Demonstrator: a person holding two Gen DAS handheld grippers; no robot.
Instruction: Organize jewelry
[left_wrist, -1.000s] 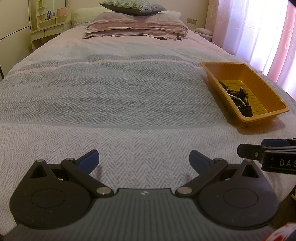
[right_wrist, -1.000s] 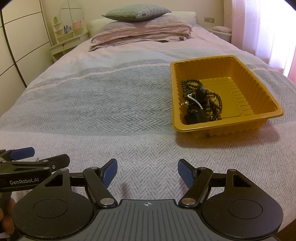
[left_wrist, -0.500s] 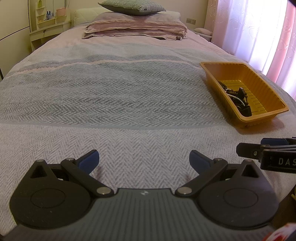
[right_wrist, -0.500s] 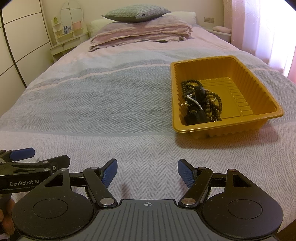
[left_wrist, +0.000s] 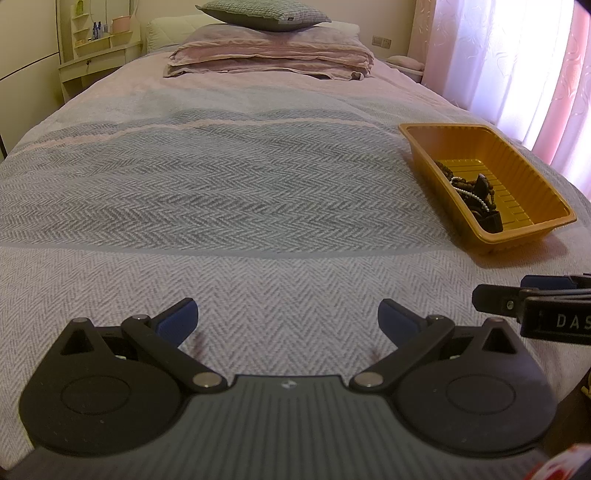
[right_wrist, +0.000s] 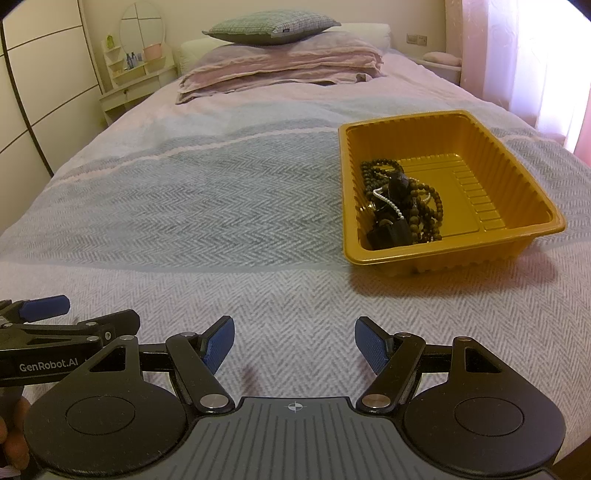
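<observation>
An orange plastic tray (right_wrist: 524, 206) (left_wrist: 532, 173) sits on the bed, ahead and to the right of both grippers. In its near-left corner lies a tangle of jewelry (right_wrist: 400, 205) (left_wrist: 476, 197): dark bead strands, a thin silver chain and a black piece. My right gripper (right_wrist: 294, 341) hovers open over the bedspread short of the tray, with nothing between its blue pads. Further left, my left gripper (left_wrist: 287, 319) is open too and holds nothing. Each gripper shows in the other's view, side on, at the frame edge.
The bed (left_wrist: 236, 206) has a grey and pink herringbone cover. Folded bedding and a checked pillow (right_wrist: 271, 27) lie at its head. A small vanity shelf (right_wrist: 136, 70) stands at the back left, and pink curtains (left_wrist: 535, 74) hang along the right side.
</observation>
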